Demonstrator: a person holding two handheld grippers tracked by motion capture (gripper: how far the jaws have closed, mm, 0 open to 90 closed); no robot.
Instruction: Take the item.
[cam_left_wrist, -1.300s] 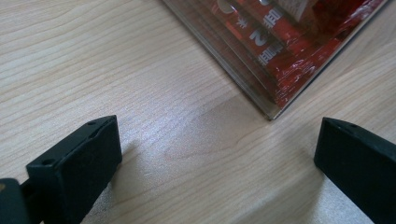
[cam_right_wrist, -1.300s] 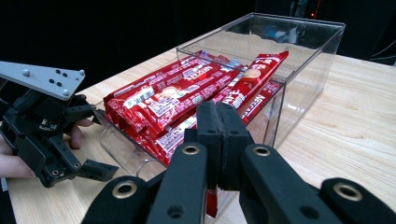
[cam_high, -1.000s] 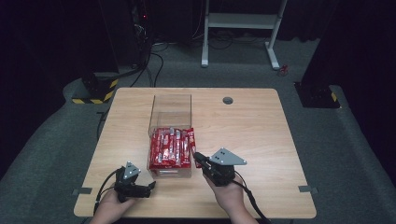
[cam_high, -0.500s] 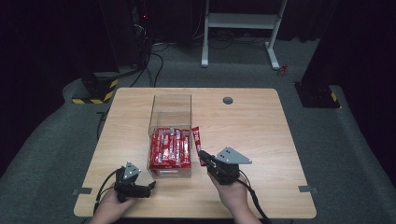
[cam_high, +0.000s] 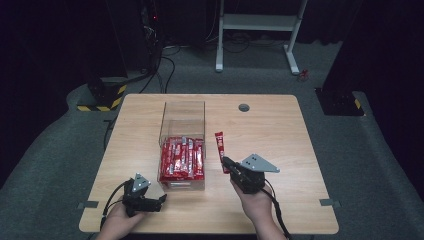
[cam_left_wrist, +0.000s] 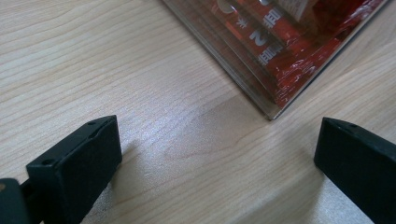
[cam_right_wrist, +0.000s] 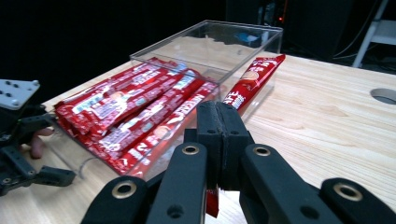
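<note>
My right gripper (cam_right_wrist: 219, 140) is clamped on the near end of a red snack stick packet (cam_high: 220, 150); its jaws are pressed together on the crimped tail, and the rest of the packet juts forward, lifted off the wooden table (cam_high: 280, 130) just beside the right wall of the clear plastic box (cam_high: 182, 112). I judge the packet light and limp, a slick foil sleeve that will sag and swing from an end grip. The flat seal is the safest place to pinch, since squeezing the middle could crush whatever is inside. My left gripper (cam_high: 150, 200) rests low on the table with its jaws wide apart, holding nothing, near the box's front left corner. Farther on, the box holds a layer of matching red packets (cam_high: 181, 157) in its near half; its far half looks bare.
</note>
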